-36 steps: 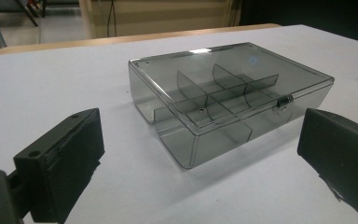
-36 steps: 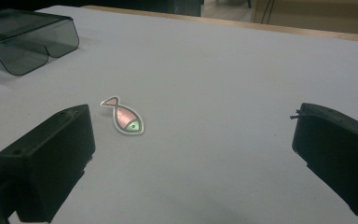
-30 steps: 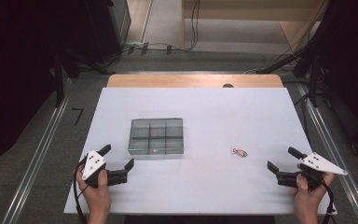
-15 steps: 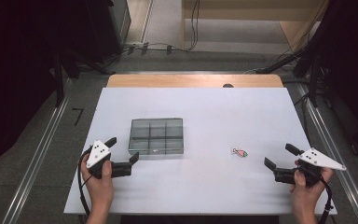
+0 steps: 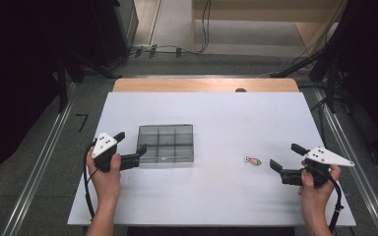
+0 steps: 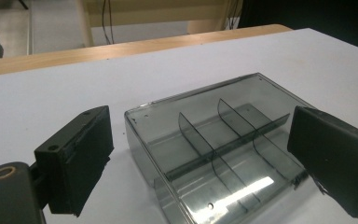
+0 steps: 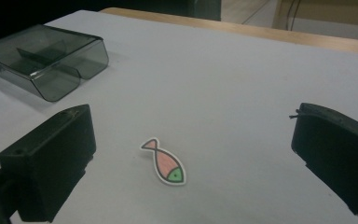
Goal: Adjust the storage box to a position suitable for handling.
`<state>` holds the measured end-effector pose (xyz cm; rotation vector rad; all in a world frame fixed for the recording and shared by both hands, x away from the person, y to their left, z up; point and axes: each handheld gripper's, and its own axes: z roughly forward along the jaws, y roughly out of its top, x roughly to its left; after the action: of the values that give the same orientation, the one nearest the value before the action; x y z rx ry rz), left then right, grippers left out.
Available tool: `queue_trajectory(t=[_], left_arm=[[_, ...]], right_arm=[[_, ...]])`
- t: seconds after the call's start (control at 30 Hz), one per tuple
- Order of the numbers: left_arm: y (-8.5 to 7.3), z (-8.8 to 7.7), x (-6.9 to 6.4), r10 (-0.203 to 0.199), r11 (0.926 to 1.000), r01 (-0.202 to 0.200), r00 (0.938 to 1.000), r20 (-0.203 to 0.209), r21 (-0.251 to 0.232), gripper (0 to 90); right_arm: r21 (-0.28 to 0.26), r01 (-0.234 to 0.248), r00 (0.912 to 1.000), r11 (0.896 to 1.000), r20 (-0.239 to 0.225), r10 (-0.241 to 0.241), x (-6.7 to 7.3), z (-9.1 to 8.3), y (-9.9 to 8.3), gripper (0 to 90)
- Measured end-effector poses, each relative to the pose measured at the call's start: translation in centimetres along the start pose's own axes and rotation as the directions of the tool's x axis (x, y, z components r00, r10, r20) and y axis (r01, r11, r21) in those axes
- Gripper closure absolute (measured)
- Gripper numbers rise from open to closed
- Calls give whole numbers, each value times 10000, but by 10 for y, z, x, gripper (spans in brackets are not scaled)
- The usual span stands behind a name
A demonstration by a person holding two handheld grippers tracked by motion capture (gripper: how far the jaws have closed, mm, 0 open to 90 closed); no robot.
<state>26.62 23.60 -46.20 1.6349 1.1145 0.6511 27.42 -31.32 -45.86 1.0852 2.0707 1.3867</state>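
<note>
A smoky clear plastic box (image 5: 166, 142) with divider compartments lies left of the table's middle, empty as far as I can see. My left gripper (image 5: 131, 141) sits at its left end, open. Its jaws have just been closing a little. In the left gripper view, the box's (image 6: 223, 140) near corner lies between the jaws of the left gripper (image 6: 200, 126), and the pads stand apart from it. A small paper fish (image 5: 252, 160), pink with a green head, lies flat on the right. My right gripper (image 5: 284, 156) is open just right of it. In the right gripper view the fish (image 7: 164, 162) lies ahead of the right gripper (image 7: 193, 121).
The white table top (image 5: 216, 113) has a wooden strip (image 5: 204, 85) along its far edge. Metal rails (image 5: 44, 152) run along the floor on both sides, and cables (image 5: 162, 49) lie on the floor beyond the table.
Both hands have moved forward and inward. The left gripper has come up to the box's left end. The right gripper has come closer to the fish.
</note>
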Motion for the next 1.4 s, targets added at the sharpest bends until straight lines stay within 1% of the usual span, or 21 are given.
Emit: queue_trajectory(t=[0.1, 0.13, 0.23, 0.33, 0.37, 0.47, 0.53, 0.57, 0.6, 0.63, 0.67, 0.7, 0.8, 0.9, 1.0, 1.03, 1.07, 1.17, 1.27, 1.33, 1.4], left_arm=[[5, 6, 4, -128, 9999, 128, 9999, -3, 111, 125], [6, 8, 6, -212, 9997, 212, 9998, 43, 113, 136], [9, 13, 10, -370, 9991, 370, 9993, 10, 203, 139], [8, 17, 14, -552, 9979, 560, 9981, -257, 318, 186], [7, 18, 16, -673, 9970, 684, 9972, -316, 368, 205], [6, 22, 20, -850, 9952, 872, 9951, -504, 437, 285], [6, 25, 23, -996, 9930, 1030, 9933, -593, 580, 354], [5, 26, 25, -1087, 9918, 1125, 9922, -617, 611, 392], [5, 27, 28, -1184, 9904, 1221, 9913, -572, 652, 430], [4, 27, 29, -1239, 9893, 1274, 9909, -521, 709, 475], [3, 28, 31, -1338, 9872, 1378, 9896, -526, 799, 512], [2, 29, 32, -1402, 9859, 1444, 9887, -538, 845, 552], [1, 30, 35, -1438, 9838, 1493, 9878, -599, 993, 625], [-1, 31, 39, -1475, 9820, 1537, 9871, -624, 1095, 697], [-4, 34, 43, -1530, 9786, 1603, 9861, -651, 1289, 757], [-5, 35, 44, -1503, 9773, 1582, 9865, -655, 1408, 787], [-6, 36, 45, -1511, 9762, 1589, 9865, -624, 1477, 810], [-9, 39, 47, -1583, 9727, 1664, 9855, -619, 1619, 851], [-12, 42, 49, -1687, 9690, 1775, 9835, -646, 1719, 876], [-15, 44, 50, -1743, 9661, 1823, 9829, -589, 1827, 891], [-17, 46, 51, -1793, 9632, 1869, 9822, -561, 1932, 894]], right_arm=[[45, 170, 9995, 9998, -251, -169, 6, 10, 6, 26], [73, 296, 9990, 9995, -346, -293, 9, 14, 8, 37], [160, 653, 9971, 9977, -411, -646, 20, 27, 16, 46], [195, 711, 9947, 9973, -764, -694, 31, 38, 23, 60], [263, 795, 9927, 9965, -928, -768, 34, 42, 26, 60], [501, 913, 9891, 9946, -1206, -847, 44, 55, 32, 63], [483, 857, 9875, 9951, -1368, -784, 49, 63, 35, 131], [428, 724, 9856, 9965, -1563, -649, 52, 67, 37, 152], [337, 653, 9817, 9973, -1812, -582, 53, 71, 38, 183], [334, 539, 9795, 9980, -1959, -464, 56, 75, 39, 213], [302, 541, 9780, 9981, -2035, -468, 57, 78, 40, 250], [357, 421, 9782, 9985, -2051, -339, 60, 83, 41, 289], [369, 178, 9798, 9992, -2000, -101, 64, 94, 42, 367], [519, 300, 9844, 9982, -1745, -205, 70, 105, 42, 442], [564, 444, 9859, 9974, -1638, -346, 77, 114, 42, 551], [551, 465, 9866, 9974, -1586, -372, 80, 116, 42, 601], [505, 578, 9863, 9971, -1573, -492, 82, 119, 42, 634], [592, 700, 9884, 9958, -1391, -612, 90, 128, 41, 733], [633, 741, 9869, 9952, -1484, -640, 96, 136, 41, 832], [697, 717, 9859, 9950, -1561, -601, 99, 143, 40, 866], [754, 558, 9849, 9956, -1677, -425, 101, 149, 39, 877]])
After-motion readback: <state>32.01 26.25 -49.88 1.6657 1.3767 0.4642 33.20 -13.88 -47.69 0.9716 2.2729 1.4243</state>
